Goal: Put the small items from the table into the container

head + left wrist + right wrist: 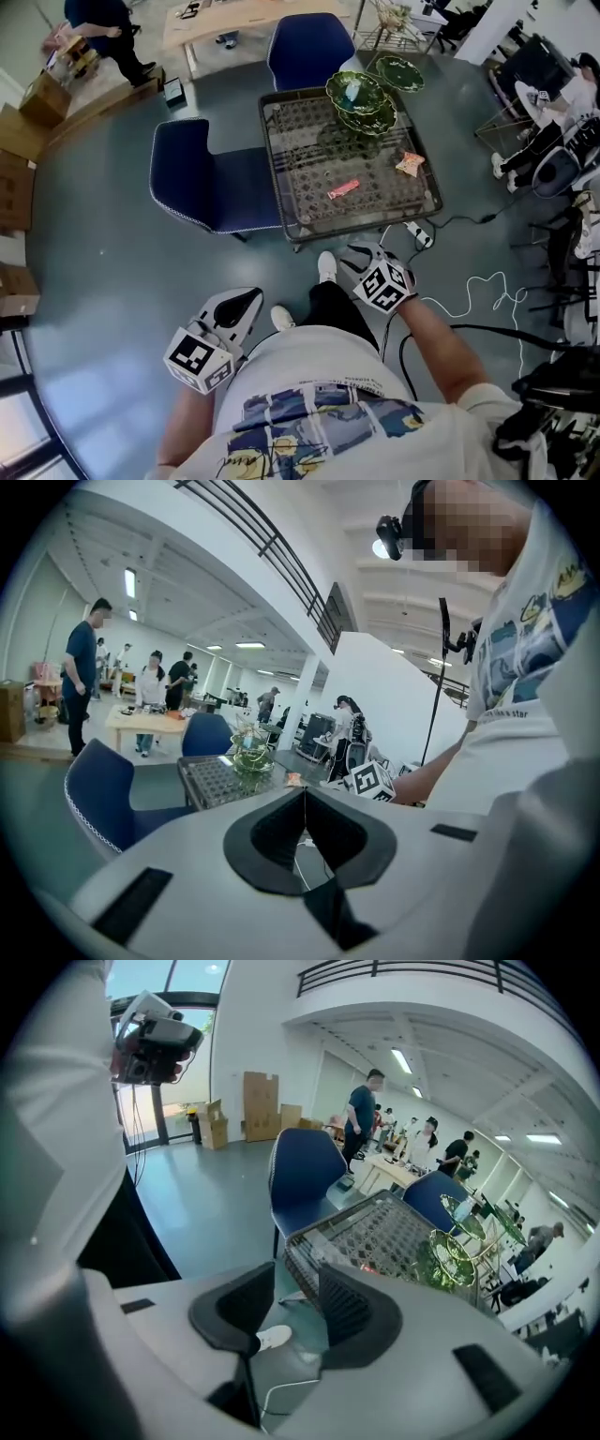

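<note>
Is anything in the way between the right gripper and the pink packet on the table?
Nothing visible. The right gripper hangs with open jaws just off the near edge of the table, and the pink packet lies alone on bare mesh.

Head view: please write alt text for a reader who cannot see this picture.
A person looks down at a left gripper and a right gripper held before a low table. On it lie a pink packet and an orange packet near stacked green dishes; two blue chairs stand beside it.
</note>
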Demonstrator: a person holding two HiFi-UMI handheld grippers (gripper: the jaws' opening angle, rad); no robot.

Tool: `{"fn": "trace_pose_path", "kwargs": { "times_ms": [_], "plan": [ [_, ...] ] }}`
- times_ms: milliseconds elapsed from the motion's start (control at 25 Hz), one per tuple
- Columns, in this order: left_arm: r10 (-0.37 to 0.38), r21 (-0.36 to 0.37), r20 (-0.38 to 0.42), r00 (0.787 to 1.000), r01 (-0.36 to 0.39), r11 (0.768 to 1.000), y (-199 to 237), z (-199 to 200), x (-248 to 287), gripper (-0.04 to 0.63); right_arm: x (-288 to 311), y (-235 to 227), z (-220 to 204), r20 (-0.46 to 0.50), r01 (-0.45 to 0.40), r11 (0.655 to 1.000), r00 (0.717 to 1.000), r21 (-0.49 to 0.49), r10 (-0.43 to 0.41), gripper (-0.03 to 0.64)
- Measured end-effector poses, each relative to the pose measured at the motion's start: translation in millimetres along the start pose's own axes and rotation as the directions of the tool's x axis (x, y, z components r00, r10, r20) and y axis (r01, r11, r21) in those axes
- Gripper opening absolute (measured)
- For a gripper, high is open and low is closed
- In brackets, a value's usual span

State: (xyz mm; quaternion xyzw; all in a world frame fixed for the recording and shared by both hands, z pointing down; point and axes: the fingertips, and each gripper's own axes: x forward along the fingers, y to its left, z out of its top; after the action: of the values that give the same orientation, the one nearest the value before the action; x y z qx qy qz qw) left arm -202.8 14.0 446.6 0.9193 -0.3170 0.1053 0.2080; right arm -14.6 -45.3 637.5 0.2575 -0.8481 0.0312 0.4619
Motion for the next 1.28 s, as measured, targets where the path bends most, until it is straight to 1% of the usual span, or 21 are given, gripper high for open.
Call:
{"fn": "trace_pose_path", "kwargs": {
  "times_ms": [80, 160, 320, 440, 560, 680, 800, 960, 1040, 1200, 1280],
  "plan": [
    [0.006, -0.008, -0.005, 1.0, -0.006, 1.0, 4, 2, 10, 0.009, 11, -24, -7, -0.016, -0.016, 0.999, 1.0, -0.049, 0.015, 0.152],
    [0.018, -0.008, -0.014, 1.0, -0.018, 1.0, 10, 6, 24, 0.009, 23, -51, -14, -0.029, -0.034, 0.996, 0.999, -0.079, 0.032, 0.152],
    [0.077, -0.04, -0.001, 0.997, -0.077, 0.996, 28, 27, 53, 0.009, 57, -103, -26, -0.059, -0.09, 0.986, 0.995, -0.14, 0.083, 0.152],
    [0.1, -0.045, -0.013, 0.995, -0.101, 0.994, 37, 40, 83, 0.009, 86, -136, -35, -0.092, -0.141, 0.969, 0.988, -0.202, 0.124, 0.152],
    [0.124, -0.073, -0.026, 0.992, -0.125, 0.989, 44, 51, 114, 0.009, 117, -162, -50, -0.145, -0.199, 0.943, 0.976, -0.267, 0.165, 0.152],
    [0.16, -0.107, -0.039, 0.986, -0.164, 0.981, 47, 62, 136, 0.009, 149, -178, -65, -0.195, -0.265, 0.907, 0.958, -0.326, 0.21, 0.152],
    [0.197, -0.119, -0.054, 0.979, -0.202, 0.972, 52, 68, 155, 0.009, 176, -194, -82, -0.25, -0.323, 0.869, 0.938, -0.375, 0.241, 0.152],
    [0.257, -0.15, -0.068, 0.964, -0.265, 0.953, 56, 72, 168, 0.009, 202, -207, -98, -0.305, -0.398, 0.815, 0.908, -0.422, 0.286, 0.152],
    [0.282, -0.161, -0.072, 0.957, -0.29, 0.943, 57, 74, 172, 0.009, 209, -210, -104, -0.327, -0.43, 0.795, 0.894, -0.427, 0.308, 0.152],
    [0.323, -0.169, -0.075, 0.943, -0.332, 0.928, 57, 77, 181, 0.009, 219, -211, -111, -0.347, -0.491, 0.775, 0.862, -0.397, 0.369, 0.152],
    [0.338, -0.166, -0.078, 0.938, -0.347, 0.923, 56, 80, 185, 0.009, 218, -207, -113, -0.352, -0.522, 0.759, 0.845, -0.388, 0.401, 0.129]
  ]
}}
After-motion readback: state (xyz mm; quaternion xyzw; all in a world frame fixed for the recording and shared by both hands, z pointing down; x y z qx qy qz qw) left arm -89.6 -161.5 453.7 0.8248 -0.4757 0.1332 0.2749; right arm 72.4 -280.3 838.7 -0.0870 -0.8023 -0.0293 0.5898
